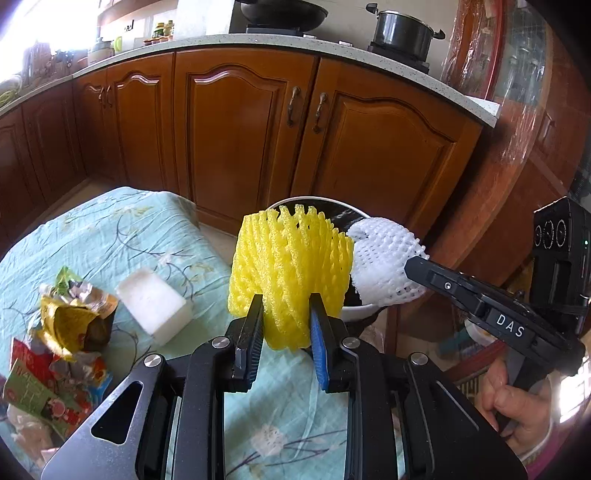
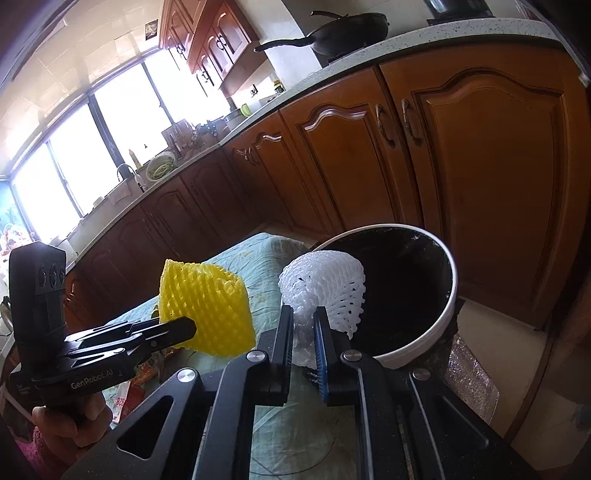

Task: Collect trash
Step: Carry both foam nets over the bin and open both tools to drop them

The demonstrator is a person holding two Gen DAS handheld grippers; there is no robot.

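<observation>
L gripper [image 1: 286, 325] is closed tight on the lower edge of a yellow foam fruit net [image 1: 290, 273], w/ the net standing up between the two fingers and lifted clear of the desk [image 1: 110, 229], which wears a pale green floral cloth. R gripper [image 2: 303, 332] is pinched on a white foam fruit net [image 2: 325, 291] the same way, jaws nearly together w/ the mesh squashed between them. Both nets sit just beside each other in the air, yellow on the left, white on the right, white one at the near rim of a bin [image 2: 439, 317], white-rimmed w/ a black liner, standing past the desk's far edge. From the left wrist view the white net overlaps the bin's mouth; can't tell if it's touching the rim. More trash lies on the cloth at left: a white foam block [image 1: 155, 306], a crumpled yellow wrapper [image 1: 74, 317] just beside it, and red/green snack packets [image 1: 48, 387] nearer the camera. Behind, brown wooden cabinets [image 1: 236, 125] under a speckled counter carrying a wok [image 1: 284, 14] and a lidded pot [image 1: 402, 31]. Person's right hand [image 1: 517, 402] grips the R handle.
</observation>
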